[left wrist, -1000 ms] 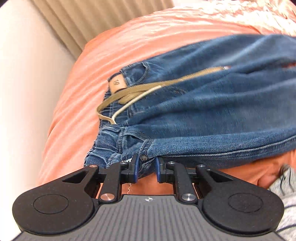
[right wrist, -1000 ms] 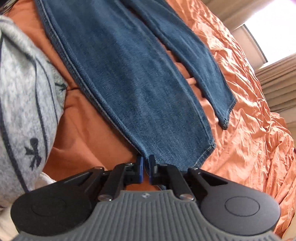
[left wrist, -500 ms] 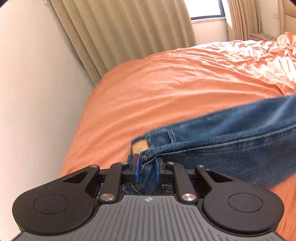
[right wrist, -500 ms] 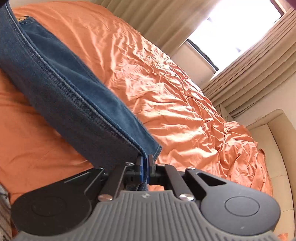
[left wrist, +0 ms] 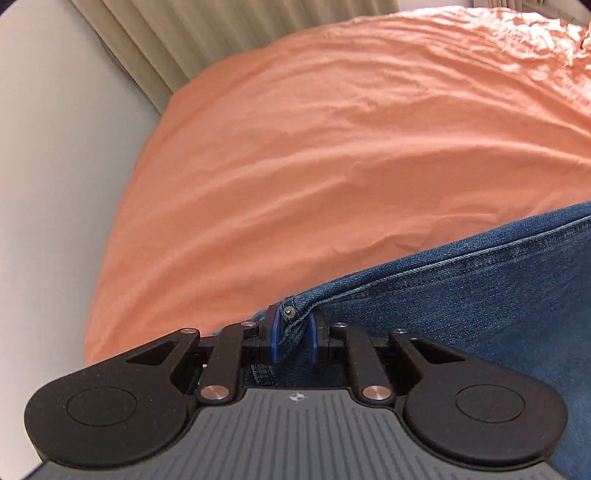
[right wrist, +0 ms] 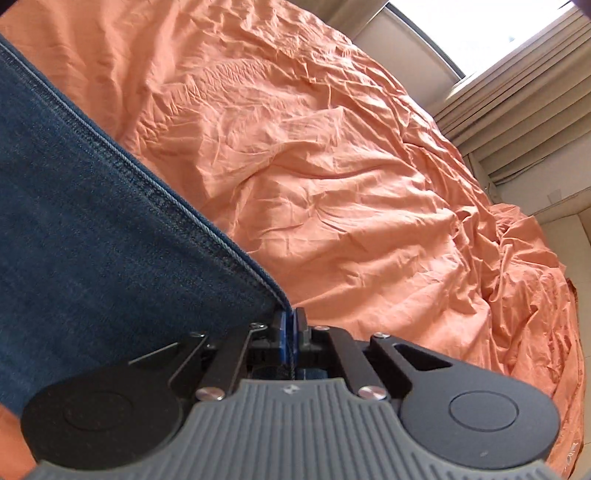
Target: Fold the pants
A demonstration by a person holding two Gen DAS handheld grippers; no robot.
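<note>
Blue denim jeans (left wrist: 461, 295) hang stretched between both grippers above an orange bed. My left gripper (left wrist: 293, 334) is shut on the thick waistband corner, right beside a metal rivet (left wrist: 288, 313); the denim runs off to the right. In the right wrist view the jeans (right wrist: 92, 229) fill the left side, their stitched side seam slanting down to my right gripper (right wrist: 290, 332), which is shut on the thin leg end. The rest of the jeans is out of frame.
The wrinkled orange bedsheet (left wrist: 332, 147) spreads beyond both grippers (right wrist: 351, 166). A pale wall (left wrist: 48, 184) and beige curtains (left wrist: 221, 29) stand to the left. A bright window (right wrist: 480, 33) and more curtains (right wrist: 517, 122) lie at the far right.
Both grippers have swept across the bed, lifting the jeans off the sheet. The belt, the waist label and the grey garment have left the views; bare sheet now fills them.
</note>
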